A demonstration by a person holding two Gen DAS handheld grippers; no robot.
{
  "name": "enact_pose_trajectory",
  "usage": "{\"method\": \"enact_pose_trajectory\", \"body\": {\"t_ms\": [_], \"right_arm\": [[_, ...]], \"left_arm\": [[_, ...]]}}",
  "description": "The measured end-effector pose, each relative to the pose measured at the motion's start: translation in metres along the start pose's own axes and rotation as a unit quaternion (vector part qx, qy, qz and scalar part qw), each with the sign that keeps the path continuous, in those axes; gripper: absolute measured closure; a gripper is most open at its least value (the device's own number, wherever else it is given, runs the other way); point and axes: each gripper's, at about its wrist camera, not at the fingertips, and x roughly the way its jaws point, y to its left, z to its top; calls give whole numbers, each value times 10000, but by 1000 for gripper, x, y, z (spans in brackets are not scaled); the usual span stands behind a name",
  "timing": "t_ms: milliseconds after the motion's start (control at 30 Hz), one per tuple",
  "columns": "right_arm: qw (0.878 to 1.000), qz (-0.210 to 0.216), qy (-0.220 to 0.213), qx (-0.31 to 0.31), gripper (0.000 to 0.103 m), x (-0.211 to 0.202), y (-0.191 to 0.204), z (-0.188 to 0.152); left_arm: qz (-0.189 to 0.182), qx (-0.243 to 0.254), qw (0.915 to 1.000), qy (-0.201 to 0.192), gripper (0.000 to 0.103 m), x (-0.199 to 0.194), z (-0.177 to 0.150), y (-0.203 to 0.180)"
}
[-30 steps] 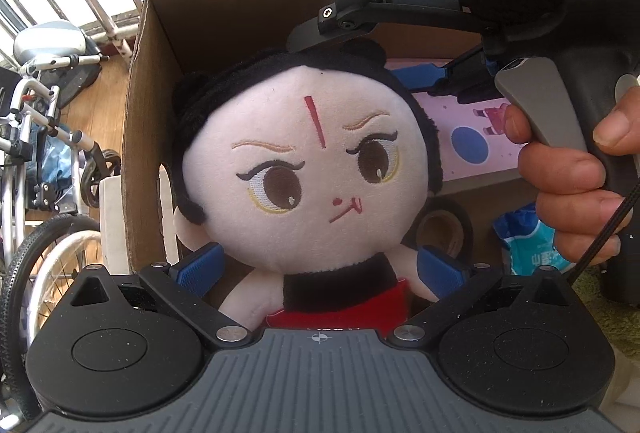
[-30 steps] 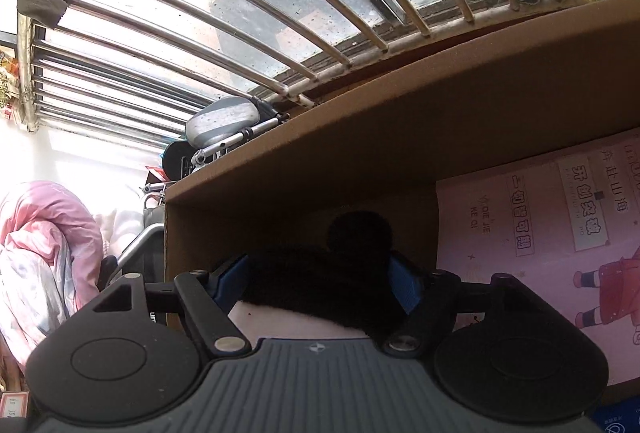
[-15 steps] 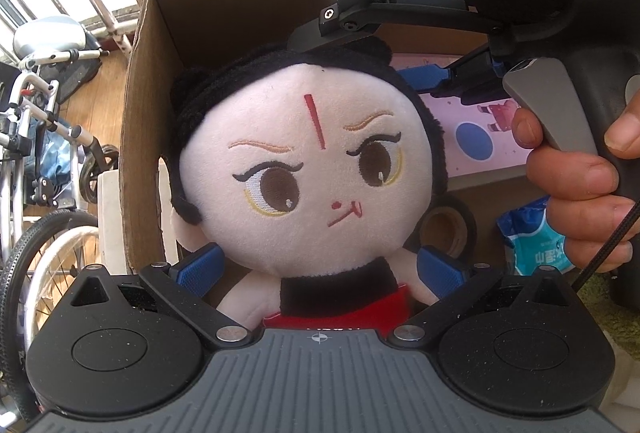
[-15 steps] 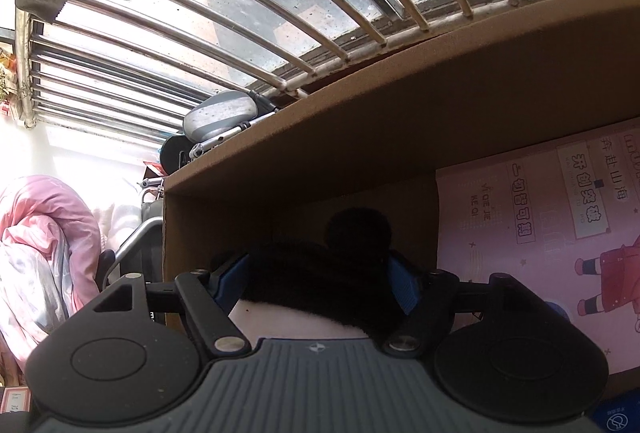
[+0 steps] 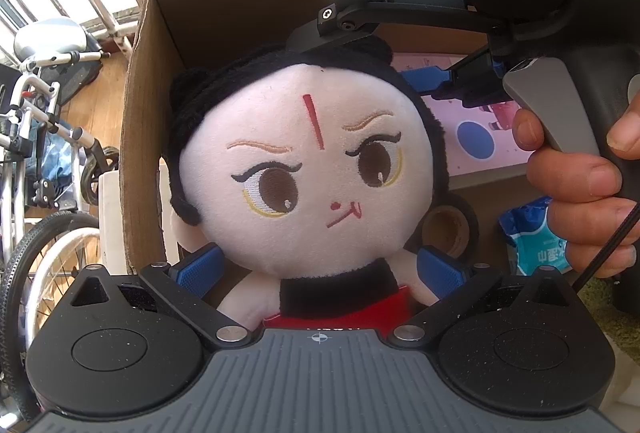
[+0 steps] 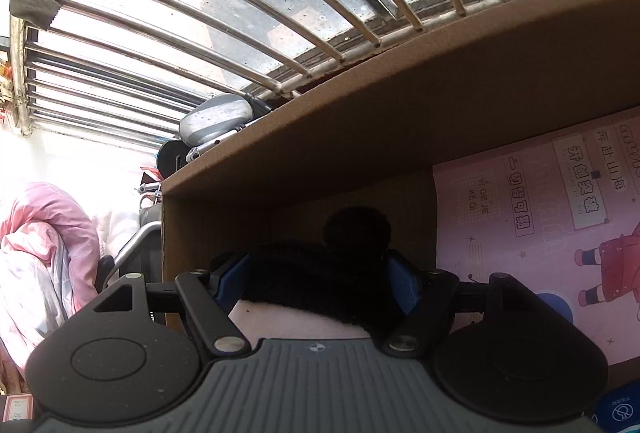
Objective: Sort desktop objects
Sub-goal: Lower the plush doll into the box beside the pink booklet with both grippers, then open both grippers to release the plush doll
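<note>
Doll (image 5: 304, 169) sits upright inside the box (image 5: 224, 9), against its left wall, face toward my left camera. Right hand-held gripper (image 6: 316, 285) is clamped on the top of the doll's head, blue pads (image 6: 400, 285) pressed into the black hair. Left hand-held gripper (image 5: 320, 269) straddles the doll's neck and shoulders; I cannot tell whether its pads actually press in. Tape roll (image 5: 448, 233), blue packet (image 5: 536, 237) and pink book (image 6: 540, 233) lie in the box to the right. Risk: plush is soft, so a release from the head may let the doll topple onto the tape roll; pulling out crooked could snag the hair and drag it back up.
</note>
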Motion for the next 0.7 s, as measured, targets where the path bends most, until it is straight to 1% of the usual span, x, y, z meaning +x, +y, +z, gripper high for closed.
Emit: {"method": "enact_pose_trajectory", "body": {"t_ms": [233, 300, 367, 433, 500, 600, 700], "right_arm": [[10000, -12, -86, -15, 27, -3, 1, -1], [9998, 20, -196, -5, 27, -13, 2, -2], [9992, 119, -368, -23, 27, -30, 4, -3], [9986, 150, -496, -85, 27, -53, 5, -7], [9984, 68, -533, -156, 27, -71, 6, -14], [9988, -132, -412, -237, 28, -95, 2, -29], [9980, -512, -255, -260, 32, -112, -8, -47]], "left_arm": [[24, 28, 10000, -13, 0, -1, 0, 1], [20, 2, 10000, -21, 0, -2, 0, 2], [2, 0, 10000, -46, 0, -5, 0, 2], [-25, 39, 9999, -163, 0, -11, -2, 1], [-87, 65, 9995, -304, 0, -19, -4, -1], [-308, 115, 9983, -490, 0, -29, -10, -10], [-571, 304, 9963, -571, 0, -32, -17, -25]]}}
